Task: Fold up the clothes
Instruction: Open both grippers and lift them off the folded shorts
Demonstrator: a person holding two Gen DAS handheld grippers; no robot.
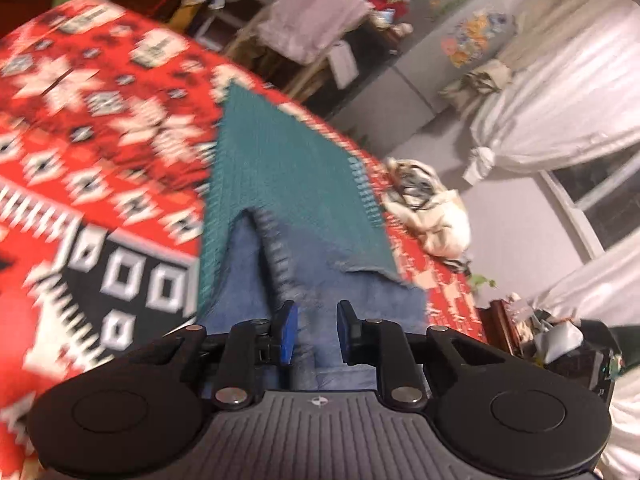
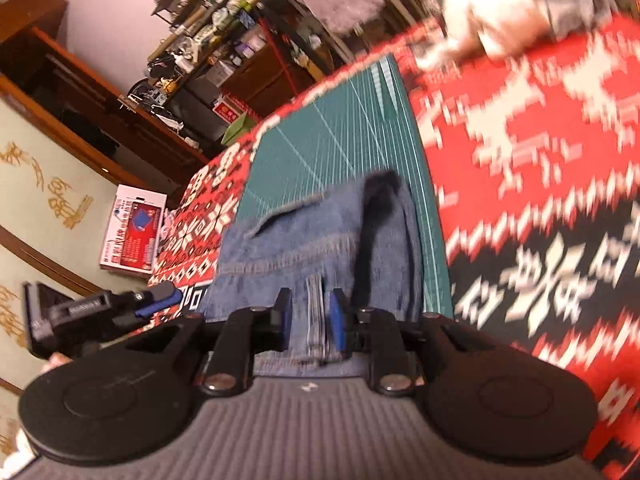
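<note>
Blue jeans point(image 1: 340, 264) lie on a green cutting mat point(image 1: 288, 160) over a red patterned blanket point(image 1: 100, 120). My left gripper point(image 1: 317, 330) has its blue pads close together with a ridge of denim between them. In the right wrist view, the jeans point(image 2: 300, 236) stretch away over the mat point(image 2: 332, 128), with a dark strip point(image 2: 372, 232) lying across them. The right gripper point(image 2: 311, 320) is shut on a thick stitched fold of the denim. The left gripper point(image 2: 160, 300) shows at the left edge, next to the jeans' side. Both views are blurred by motion.
A crumpled white and grey garment point(image 1: 436, 208) sits on the blanket point(image 2: 520, 140) past the mat. Around the bed are cluttered shelves point(image 2: 208, 40), a flat box point(image 2: 132, 232) on the floor, a grey fridge point(image 1: 440, 52) and white curtains point(image 1: 560, 100).
</note>
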